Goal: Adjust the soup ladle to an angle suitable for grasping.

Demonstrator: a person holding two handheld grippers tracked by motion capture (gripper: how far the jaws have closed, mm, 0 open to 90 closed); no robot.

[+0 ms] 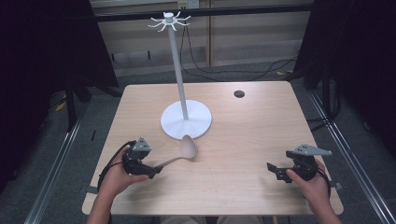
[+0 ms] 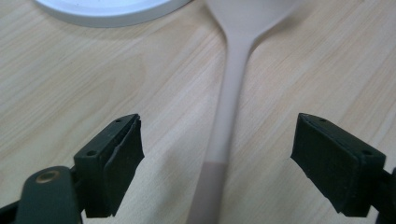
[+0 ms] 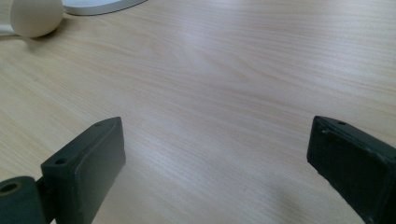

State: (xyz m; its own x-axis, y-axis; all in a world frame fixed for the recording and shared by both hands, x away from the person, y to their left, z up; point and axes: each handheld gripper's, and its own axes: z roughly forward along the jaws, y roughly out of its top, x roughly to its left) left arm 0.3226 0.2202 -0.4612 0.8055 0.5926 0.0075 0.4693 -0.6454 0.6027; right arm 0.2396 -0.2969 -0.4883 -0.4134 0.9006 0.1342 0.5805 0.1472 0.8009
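The left gripper (image 1: 156, 171) lies low and level, jaws spread wide either side of the spoon (image 2: 229, 107) handle, not touching. The right gripper (image 1: 273, 170) hovers, jaws released, over bare table (image 3: 224, 70).

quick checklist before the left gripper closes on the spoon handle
1. Left gripper open: ok, jaws wide apart.
2. Spoon handle between the jaws: ok, it runs up the gap in the left gripper view, touching neither pad.
3. Spoon lying flat on the table: ok, bowl next to the stand base; whether they touch, cannot tell.
4. Jaws low enough to catch the handle: cannot tell.
5. Right gripper out of the way: ok, open over bare table on the right side.
6. Hooks on the stand free: ok, nothing hangs there.
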